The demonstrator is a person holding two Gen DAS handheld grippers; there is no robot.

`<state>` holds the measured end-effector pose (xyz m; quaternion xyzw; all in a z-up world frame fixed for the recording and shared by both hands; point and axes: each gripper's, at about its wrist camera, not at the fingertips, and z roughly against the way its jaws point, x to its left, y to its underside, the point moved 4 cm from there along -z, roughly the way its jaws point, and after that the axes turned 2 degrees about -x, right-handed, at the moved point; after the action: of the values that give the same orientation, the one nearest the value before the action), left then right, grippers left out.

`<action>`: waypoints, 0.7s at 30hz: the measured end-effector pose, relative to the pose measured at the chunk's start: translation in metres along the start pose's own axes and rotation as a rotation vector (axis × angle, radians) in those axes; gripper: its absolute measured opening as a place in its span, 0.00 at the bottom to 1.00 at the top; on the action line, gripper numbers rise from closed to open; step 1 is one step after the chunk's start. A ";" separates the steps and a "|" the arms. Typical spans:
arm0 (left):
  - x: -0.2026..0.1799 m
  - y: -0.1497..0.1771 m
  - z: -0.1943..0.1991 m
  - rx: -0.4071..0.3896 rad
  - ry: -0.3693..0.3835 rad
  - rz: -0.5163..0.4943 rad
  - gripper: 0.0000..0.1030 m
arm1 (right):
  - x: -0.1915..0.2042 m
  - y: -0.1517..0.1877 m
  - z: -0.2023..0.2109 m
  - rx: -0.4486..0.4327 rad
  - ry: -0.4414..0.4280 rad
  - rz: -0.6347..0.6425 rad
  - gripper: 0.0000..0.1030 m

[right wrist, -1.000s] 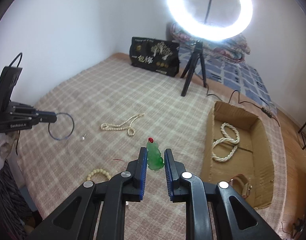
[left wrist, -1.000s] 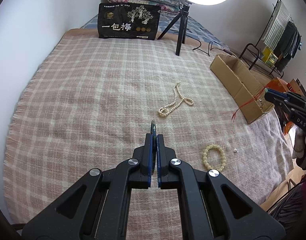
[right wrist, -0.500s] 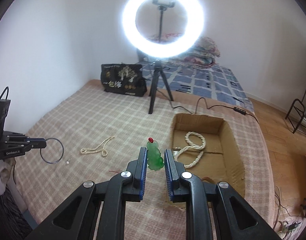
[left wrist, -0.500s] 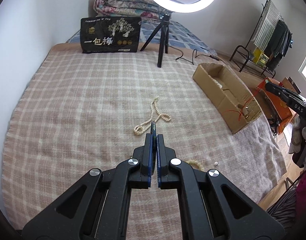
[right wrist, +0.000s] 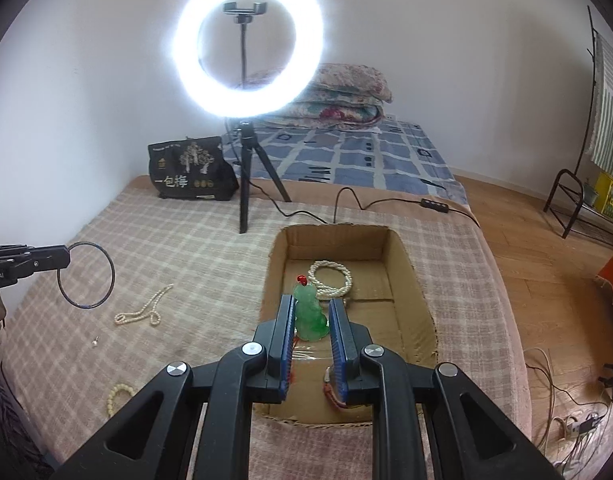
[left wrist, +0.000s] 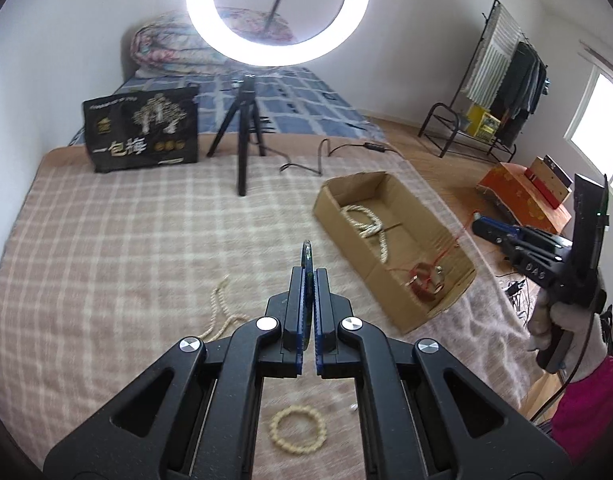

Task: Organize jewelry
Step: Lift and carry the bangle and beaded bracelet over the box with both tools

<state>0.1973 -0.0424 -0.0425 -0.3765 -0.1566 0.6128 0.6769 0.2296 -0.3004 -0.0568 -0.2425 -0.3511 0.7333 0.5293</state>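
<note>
My left gripper (left wrist: 309, 276) is shut on a thin dark bangle (left wrist: 307, 251), edge-on here and a full ring (right wrist: 86, 274) in the right wrist view, held above the checked blanket left of the cardboard box (left wrist: 358, 264). My right gripper (right wrist: 311, 302) is shut on a green jade pendant (right wrist: 309, 314) with a red bead, above the near half of the box (right wrist: 334, 242). A pearl necklace (right wrist: 332, 278) and a reddish-brown piece (left wrist: 424, 280) lie in the box. On the blanket lie a thin pearl necklace (right wrist: 142, 312), a cream bead bracelet (left wrist: 298, 430) and a tiny stud (right wrist: 95, 342).
A ring light on a black tripod (right wrist: 244, 184) stands behind the box, its cable (right wrist: 346, 200) trailing right. A black printed bag (left wrist: 140, 136) leans at the back left. The bed's edge drops to a wooden floor on the right, with a clothes rack (left wrist: 502, 80) beyond.
Both hands have risen and moved toward the box. The pendant, earlier over the blanket left of the box, now hangs over its near half. The bangle has come closer to the box.
</note>
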 end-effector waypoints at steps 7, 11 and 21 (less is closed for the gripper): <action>-0.049 -0.021 -0.031 0.006 0.082 -0.026 0.01 | -0.023 -0.014 -0.015 -0.015 0.019 -0.045 0.15; -0.077 -0.025 -0.051 0.023 0.121 -0.049 0.01 | -0.034 -0.020 -0.029 -0.020 0.034 -0.065 0.15; -0.115 -0.012 -0.095 0.102 0.164 -0.047 0.01 | -0.052 -0.028 -0.064 -0.001 0.036 -0.117 0.15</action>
<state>0.2470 -0.1813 -0.0688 -0.3867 -0.0777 0.5710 0.7200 0.3104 -0.3280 -0.0765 -0.2351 -0.3555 0.6964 0.5775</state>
